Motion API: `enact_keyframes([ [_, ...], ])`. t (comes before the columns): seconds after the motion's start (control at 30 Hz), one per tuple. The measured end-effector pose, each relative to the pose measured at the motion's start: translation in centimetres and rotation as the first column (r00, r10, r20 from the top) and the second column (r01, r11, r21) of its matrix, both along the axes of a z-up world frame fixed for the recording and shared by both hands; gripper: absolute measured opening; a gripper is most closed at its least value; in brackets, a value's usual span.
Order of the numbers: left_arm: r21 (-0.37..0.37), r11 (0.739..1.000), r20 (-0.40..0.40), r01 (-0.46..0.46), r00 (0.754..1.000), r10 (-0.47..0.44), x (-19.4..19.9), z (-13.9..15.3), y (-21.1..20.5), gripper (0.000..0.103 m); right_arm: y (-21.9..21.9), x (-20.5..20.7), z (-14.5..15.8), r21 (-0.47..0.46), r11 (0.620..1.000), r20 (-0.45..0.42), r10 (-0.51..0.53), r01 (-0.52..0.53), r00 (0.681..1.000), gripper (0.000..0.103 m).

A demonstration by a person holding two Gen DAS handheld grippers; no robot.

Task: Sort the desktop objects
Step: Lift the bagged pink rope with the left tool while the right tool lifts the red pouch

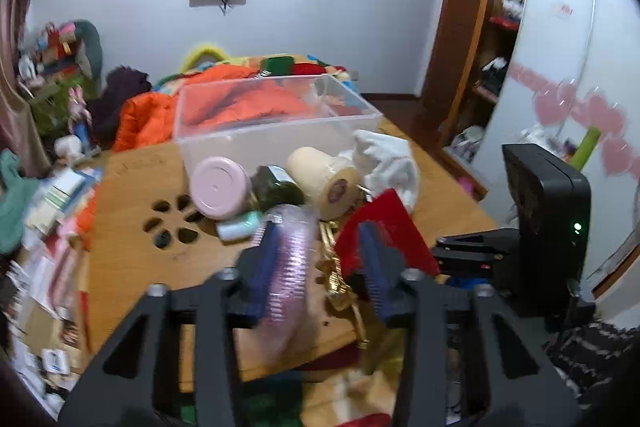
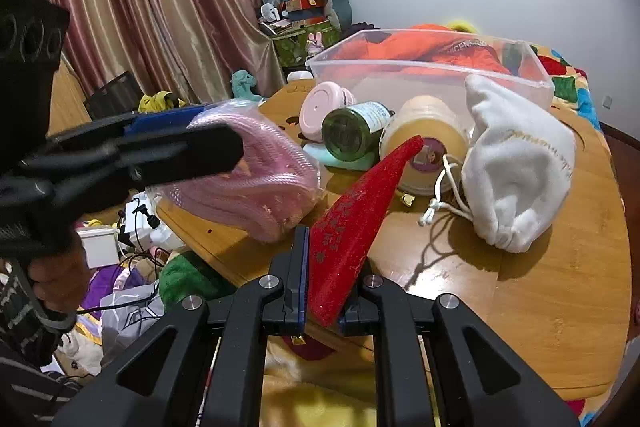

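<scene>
A round wooden table (image 2: 560, 287) is carrying the clutter I am sorting, with the empty clear plastic bin (image 2: 432, 75) waiting at its far side, presumably as the destination. Between them a white drawstring pouch (image 2: 520, 179), cream jar (image 2: 428, 147), pink-lidded jar (image 2: 320, 111) and green bottle (image 2: 352, 131) are lying bunched. My left gripper (image 1: 320, 259) is standing parted around a bagged pink cord (image 2: 256, 179), the bag leaning on one pad only. My right gripper (image 2: 326, 283) is pinching a red glittery card (image 2: 352, 227) above the tabletop.
</scene>
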State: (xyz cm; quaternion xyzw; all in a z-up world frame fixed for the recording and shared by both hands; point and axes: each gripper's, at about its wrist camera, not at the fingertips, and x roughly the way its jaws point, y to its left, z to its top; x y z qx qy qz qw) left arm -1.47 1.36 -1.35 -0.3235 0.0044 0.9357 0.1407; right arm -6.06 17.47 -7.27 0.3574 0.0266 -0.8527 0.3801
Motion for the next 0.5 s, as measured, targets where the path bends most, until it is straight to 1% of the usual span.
enact_keyframes([
  [0.07,-0.081,0.996,-0.02,-0.042,0.999,0.04,0.1,-0.1,0.3,0.037,0.1,-0.2,-0.2,-0.009,1.0,0.009,0.001,-0.001,1.0,0.009],
  [0.1,-0.098,0.994,-0.015,-0.051,0.999,0.049,0.0,-0.3,0.3,0.038,0.2,-0.2,-0.3,-0.015,1.0,0.014,0.002,-0.002,1.0,0.009],
  [0.13,-0.133,0.988,-0.02,-0.074,0.997,0.072,0.2,-0.6,0.3,0.038,0.1,-0.3,-0.4,-0.018,1.0,0.018,0.004,-0.004,1.0,0.009],
  [0.17,-0.151,0.985,-0.034,-0.088,0.996,0.083,0.4,-0.7,0.1,0.038,0.1,-0.4,-0.6,-0.019,1.0,0.021,0.007,-0.006,1.0,0.009],
  [0.27,-0.117,0.99,-0.034,-0.072,0.997,0.069,0.8,-1.0,-0.5,0.044,-0.2,-0.4,-1.0,-0.013,1.0,0.028,0.014,-0.014,1.0,0.009],
  [0.33,-0.126,0.99,-0.037,-0.069,0.997,0.065,0.6,-1.2,-0.1,0.044,-0.3,-0.3,-1.3,-0.013,1.0,0.036,0.016,-0.015,0.999,0.009],
  [0.4,-0.109,0.994,-0.03,-0.031,0.999,0.027,0.4,-0.9,0.7,0.044,-0.4,-0.3,-1.3,-0.014,1.0,0.037,0.012,-0.012,0.999,0.009],
  [0.43,-0.08,0.997,-0.017,0.017,1.0,-0.018,0.3,-0.5,1.3,0.044,-0.4,-0.3,-1.2,-0.016,1.0,0.037,0.011,-0.01,0.999,0.009],
  [0.47,-0.066,0.997,-0.005,0.046,0.999,-0.046,0.3,-0.3,1.9,0.036,-0.5,-0.1,-1.2,-0.018,1.0,0.037,0.008,-0.007,0.999,0.009],
  [0.5,-0.079,0.995,-0.011,0.058,0.998,-0.059,0.4,0.2,2.9,0.031,-0.6,-0.2,-1.1,-0.018,1.0,0.038,0.005,-0.004,0.999,0.009],
])
